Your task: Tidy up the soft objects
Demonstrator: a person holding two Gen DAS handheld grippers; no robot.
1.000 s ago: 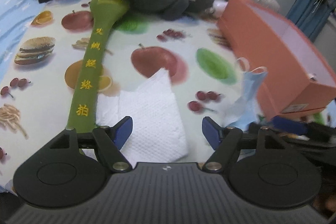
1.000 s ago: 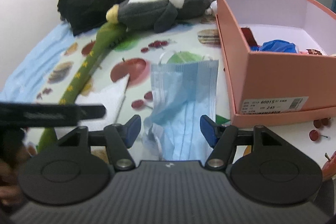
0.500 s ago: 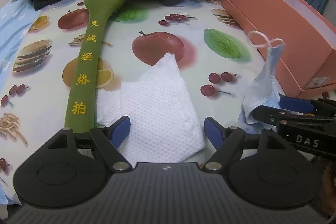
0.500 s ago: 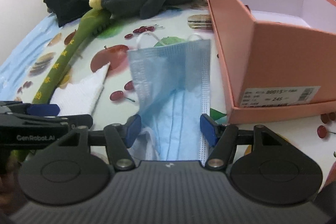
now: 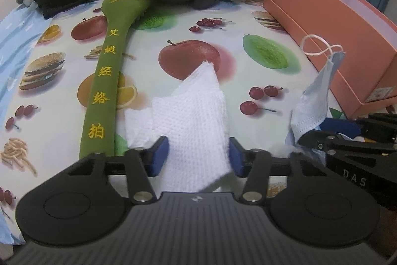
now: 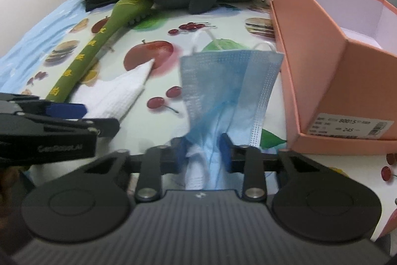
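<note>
Left gripper [image 5: 197, 158]: matte black body, ribbed dark-grey front plate with small white logo, two round black discs, silver pivot screws, blue pads [image 5: 160, 157]. Right gripper [image 6: 202, 153]: same build; white "DAS" lettering on its side, "GenRobot.AI" on the left's.

Your left gripper [image 5: 198, 157] has just been closing its blue fingers [image 5: 160, 155] on the white cloth [image 5: 191, 121], pinching its near end on the fruit-print bed sheet [image 5: 260, 81]. Toward the sheet's right edge, the blue face mask [image 5: 315, 96] stands bunched in your right gripper [image 5: 332, 131].
</note>
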